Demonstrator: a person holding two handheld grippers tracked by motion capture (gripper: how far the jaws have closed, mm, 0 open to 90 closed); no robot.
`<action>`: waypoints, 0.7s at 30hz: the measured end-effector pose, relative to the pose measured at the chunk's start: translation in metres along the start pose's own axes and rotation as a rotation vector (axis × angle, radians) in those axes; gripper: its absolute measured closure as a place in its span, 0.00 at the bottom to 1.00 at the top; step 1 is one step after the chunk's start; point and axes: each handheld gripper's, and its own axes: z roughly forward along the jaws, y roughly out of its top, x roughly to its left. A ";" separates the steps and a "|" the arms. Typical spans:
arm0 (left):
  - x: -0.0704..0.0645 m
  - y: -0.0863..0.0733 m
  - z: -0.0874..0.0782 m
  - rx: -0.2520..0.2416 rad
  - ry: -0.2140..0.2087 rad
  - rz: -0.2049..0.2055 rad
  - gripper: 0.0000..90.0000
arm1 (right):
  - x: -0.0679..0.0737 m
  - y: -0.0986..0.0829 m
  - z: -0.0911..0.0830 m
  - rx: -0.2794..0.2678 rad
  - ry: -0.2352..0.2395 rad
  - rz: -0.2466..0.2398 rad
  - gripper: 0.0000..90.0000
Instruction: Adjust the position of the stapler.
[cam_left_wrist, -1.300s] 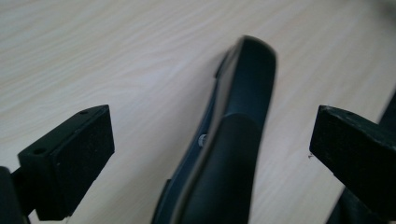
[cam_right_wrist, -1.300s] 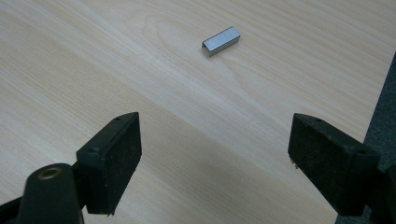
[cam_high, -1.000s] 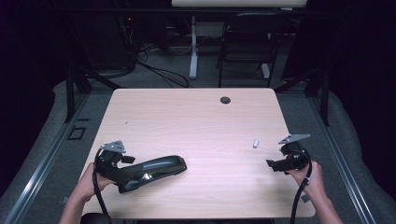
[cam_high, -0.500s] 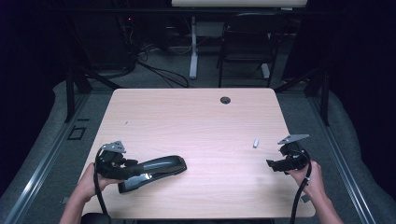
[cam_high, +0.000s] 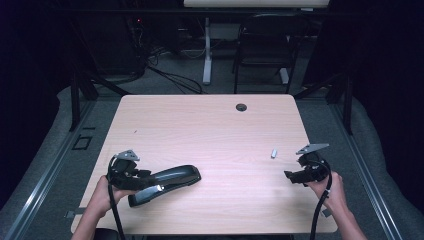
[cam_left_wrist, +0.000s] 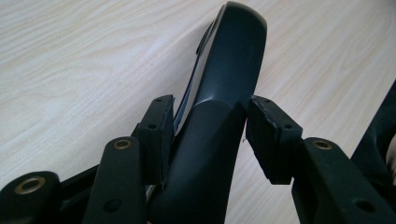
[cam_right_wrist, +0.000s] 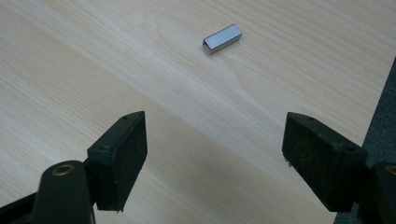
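The left gripper (cam_left_wrist: 210, 140) has its two black padded jaws set on either side of a black plastic stapler (cam_left_wrist: 219, 93): in the left gripper view the left pad presses flat against the stapler's side, while the right pad meets the body at its upper corner and stands slightly off it lower down. That view also shows a pale metal strip along the stapler's underside edge, a detail too small to read from above. The high view gives the layout instead: the left gripper (cam_high: 142, 175) sits at the near-left part of the light wood-grain table (cam_high: 200, 130), held by the person's left hand (cam_high: 102, 195), and the stapler (cam_high: 167, 182) lies with its long axis running from the gripper toward the table's centre, its rounded far end pointing right and slightly away from the person. The right gripper (cam_right_wrist: 212, 158) is wide open with nothing between its pads, hovering over bare table. Ahead of it, apart from the jaws, lies a small silver block of staples (cam_right_wrist: 223, 38), long axis slanted across that view. In the high view this block (cam_high: 274, 153) sits just left of the right gripper (cam_high: 292, 176), well apart from the stapler.
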 end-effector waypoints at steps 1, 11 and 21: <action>-0.001 0.001 0.001 -0.001 0.007 -0.002 0.58 | 0.000 0.000 0.000 0.001 -0.001 0.000 0.24; -0.013 0.011 0.012 -0.010 0.078 0.003 0.59 | 0.002 0.002 0.001 0.002 -0.003 -0.008 0.24; -0.018 0.025 0.024 -0.015 0.113 -0.024 0.61 | 0.003 0.003 0.003 0.015 0.001 -0.016 0.24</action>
